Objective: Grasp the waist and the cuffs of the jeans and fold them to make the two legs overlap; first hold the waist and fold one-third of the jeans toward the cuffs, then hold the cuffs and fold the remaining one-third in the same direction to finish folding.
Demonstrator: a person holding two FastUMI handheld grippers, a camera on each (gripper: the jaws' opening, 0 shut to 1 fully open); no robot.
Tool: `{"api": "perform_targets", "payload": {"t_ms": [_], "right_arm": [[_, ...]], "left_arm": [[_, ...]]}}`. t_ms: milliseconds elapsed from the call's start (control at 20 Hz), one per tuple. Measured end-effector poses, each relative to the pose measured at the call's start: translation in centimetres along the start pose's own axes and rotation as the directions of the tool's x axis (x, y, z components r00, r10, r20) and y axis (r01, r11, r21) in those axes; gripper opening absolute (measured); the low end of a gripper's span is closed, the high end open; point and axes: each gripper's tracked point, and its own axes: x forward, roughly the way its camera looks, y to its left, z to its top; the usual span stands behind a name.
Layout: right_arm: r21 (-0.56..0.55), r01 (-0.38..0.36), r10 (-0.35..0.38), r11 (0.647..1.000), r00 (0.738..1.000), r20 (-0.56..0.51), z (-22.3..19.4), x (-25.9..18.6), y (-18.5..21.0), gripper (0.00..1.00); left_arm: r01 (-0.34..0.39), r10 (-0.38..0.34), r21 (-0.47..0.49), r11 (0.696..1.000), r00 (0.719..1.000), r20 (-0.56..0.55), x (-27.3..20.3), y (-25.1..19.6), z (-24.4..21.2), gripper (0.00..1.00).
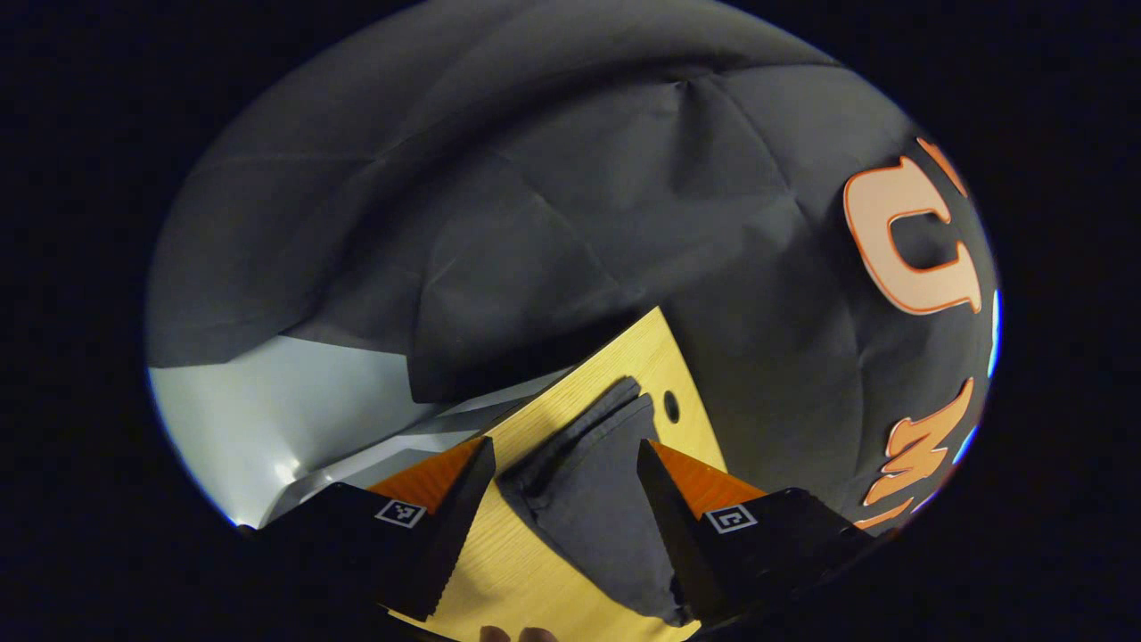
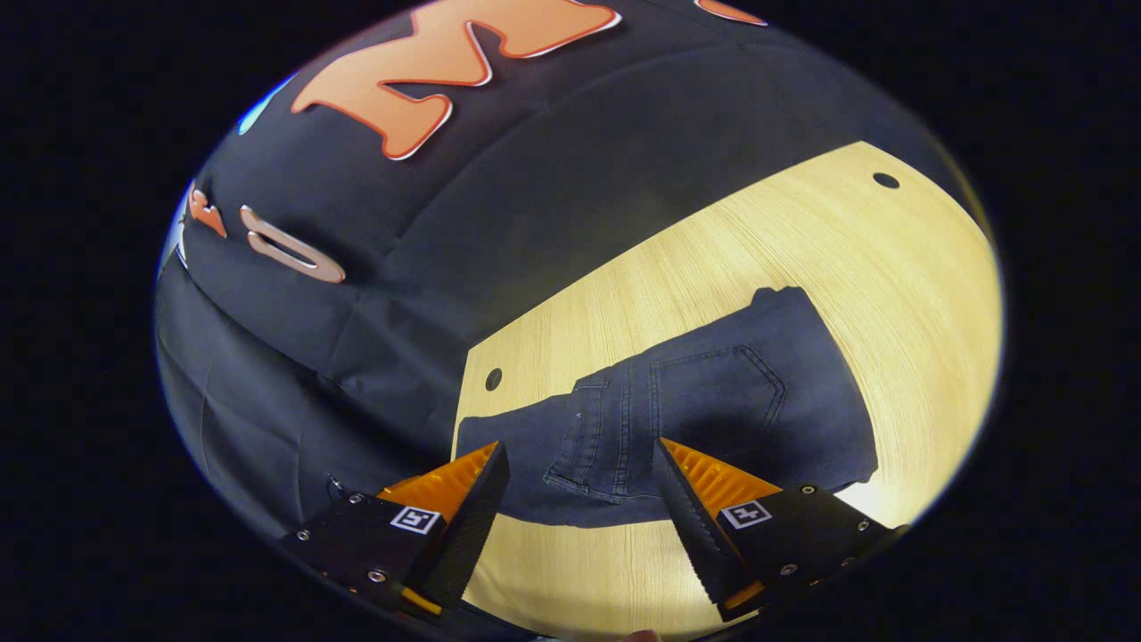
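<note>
Dark blue jeans lie flat on the pale wooden table. In the right gripper view their waistband and a back pocket face up. My right gripper hovers open over the waist end, its fingers straddling the waistband. In the left gripper view a narrow end of the jeans lies on the table between the fingers of my open left gripper. Its right finger overlaps the cloth's edge; I cannot tell whether it touches.
The table has small round holes near its corners. Its edge runs close beside the jeans, with the booth's black cloth wall behind. A pale grey surface shows below the cloth at the left.
</note>
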Motion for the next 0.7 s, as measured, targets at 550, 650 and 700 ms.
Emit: {"api": "perform_targets", "payload": {"t_ms": [550, 650, 700], "right_arm": [[0.124, -0.012, 0.014, 0.992, 1.0, -0.013, 0.5, -0.3, -1.8, 0.99], [0.125, -0.007, 0.008, 0.992, 1.0, -0.007, 0.8, -0.9, -2.1, 0.98], [0.126, -0.005, 0.006, 0.992, 1.0, -0.003, 1.1, -1.3, -2.2, 0.99]], "left_arm": [[0.066, -0.068, -0.068, 0.995, 0.997, -0.033, 8.0, -5.7, -6.5, 0.75], [0.035, -0.037, -0.116, 0.993, 0.999, -0.016, 8.7, -5.7, -6.5, 0.31], [0.034, -0.04, -0.117, 0.993, 0.998, -0.047, 8.8, -5.8, -7.1, 0.1]]}}
